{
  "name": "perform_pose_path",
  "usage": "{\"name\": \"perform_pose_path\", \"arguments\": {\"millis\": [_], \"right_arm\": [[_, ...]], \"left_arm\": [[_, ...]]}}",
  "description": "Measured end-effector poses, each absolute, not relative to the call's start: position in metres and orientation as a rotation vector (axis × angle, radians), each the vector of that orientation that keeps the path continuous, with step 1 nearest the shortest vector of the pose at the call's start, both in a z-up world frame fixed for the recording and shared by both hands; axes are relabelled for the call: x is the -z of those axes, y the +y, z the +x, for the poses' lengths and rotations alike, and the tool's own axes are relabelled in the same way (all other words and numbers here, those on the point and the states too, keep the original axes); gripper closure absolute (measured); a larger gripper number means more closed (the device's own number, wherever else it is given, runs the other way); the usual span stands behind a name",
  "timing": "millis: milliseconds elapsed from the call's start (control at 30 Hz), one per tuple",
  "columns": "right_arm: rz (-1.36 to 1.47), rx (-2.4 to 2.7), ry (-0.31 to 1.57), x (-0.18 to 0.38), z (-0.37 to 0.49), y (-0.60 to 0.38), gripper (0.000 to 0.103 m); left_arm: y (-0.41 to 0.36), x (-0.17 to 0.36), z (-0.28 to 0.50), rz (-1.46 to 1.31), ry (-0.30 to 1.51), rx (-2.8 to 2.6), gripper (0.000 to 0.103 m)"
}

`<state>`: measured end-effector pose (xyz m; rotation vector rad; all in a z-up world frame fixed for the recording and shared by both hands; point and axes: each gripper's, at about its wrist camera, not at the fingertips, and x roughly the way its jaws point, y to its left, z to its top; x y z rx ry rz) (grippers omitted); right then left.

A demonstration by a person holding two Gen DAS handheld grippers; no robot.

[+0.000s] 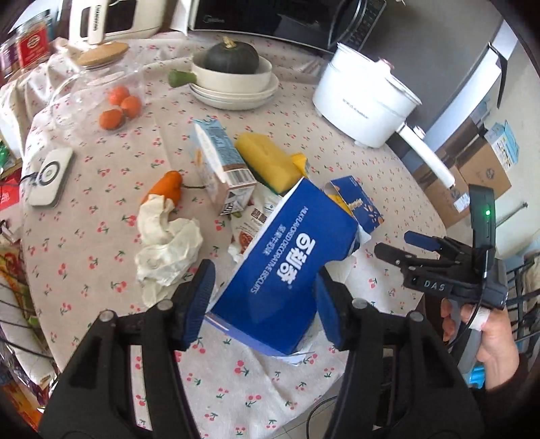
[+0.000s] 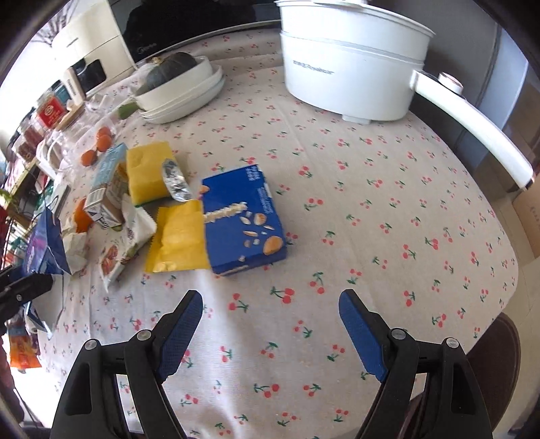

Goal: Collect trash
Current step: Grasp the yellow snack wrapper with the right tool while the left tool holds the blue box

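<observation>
Blue biscuit box (image 1: 287, 266) pinched in left gripper (image 1: 266, 300), lifted off the table (image 1: 101, 243) as trash. Right gripper (image 2: 270, 331) beside the box, wide, empty, free for the next piece.

The blue biscuit box (image 1: 287, 266) in the lower middle of the left wrist view carries large white Chinese characters and, beside them, a smaller English line that reads "MILK FLAVORED DECORATIVE BISCUITS"; all of it stands upside down and slanted. On the right of that frame, the other gripper's black body (image 1: 433, 285) bears the raised letters "DAS". The milk carton (image 1: 219, 162) near the centre shows a barcode whose digits are too small to read. The microwave (image 1: 216, 20) at the top carries a faint "Midea". The white cooking pot (image 1: 364, 101) has small grey lettering, unreadable.
</observation>
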<state>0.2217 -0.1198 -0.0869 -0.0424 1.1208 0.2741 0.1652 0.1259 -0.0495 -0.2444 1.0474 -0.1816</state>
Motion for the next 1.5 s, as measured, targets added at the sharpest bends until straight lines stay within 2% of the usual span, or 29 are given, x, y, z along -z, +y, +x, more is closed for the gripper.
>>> {"name": "perform_pose_path", "arguments": {"millis": [200,367,500,733,833,933,967,1267,1500], "right_arm": [[-0.285,-0.503,1.058,0.085,0.217,-0.05,0.021],[-0.628,-0.586,1.029,0.111,0.213,-0.003,0.024],[-0.728,-0.565,1.033,0.128,0.232,0.005,0.025],[-0.547,-0.583,1.095,0.129,0.267,-0.007,0.03],[-0.525,-0.551,1.082,0.127,0.268,-0.013,0.045],[-0.439,-0.556,1.104,0.119,0.269,-0.02,0.068],[-0.382,-0.568,1.116,0.115,0.27,-0.023,0.089],[-0.035,-0.614,1.006,0.045,0.248,-0.063,0.093],[0.067,-0.621,0.888,-0.005,0.213,-0.089,0.093]], "left_arm": [[0.155,0.055,0.16,-0.3,1.038,0.134,0.044],[0.173,0.054,0.154,-0.354,1.03,0.126,0.044],[0.179,0.054,0.153,-0.373,1.027,0.128,0.044],[0.187,0.057,0.155,-0.412,1.032,0.133,0.044],[0.187,0.058,0.156,-0.419,1.036,0.135,0.044],[0.185,0.058,0.155,-0.43,1.037,0.146,0.044],[0.184,0.058,0.154,-0.433,1.037,0.15,0.044],[0.174,0.052,0.151,-0.474,1.023,0.185,0.044],[0.16,0.044,0.144,-0.488,0.998,0.199,0.044]]}}
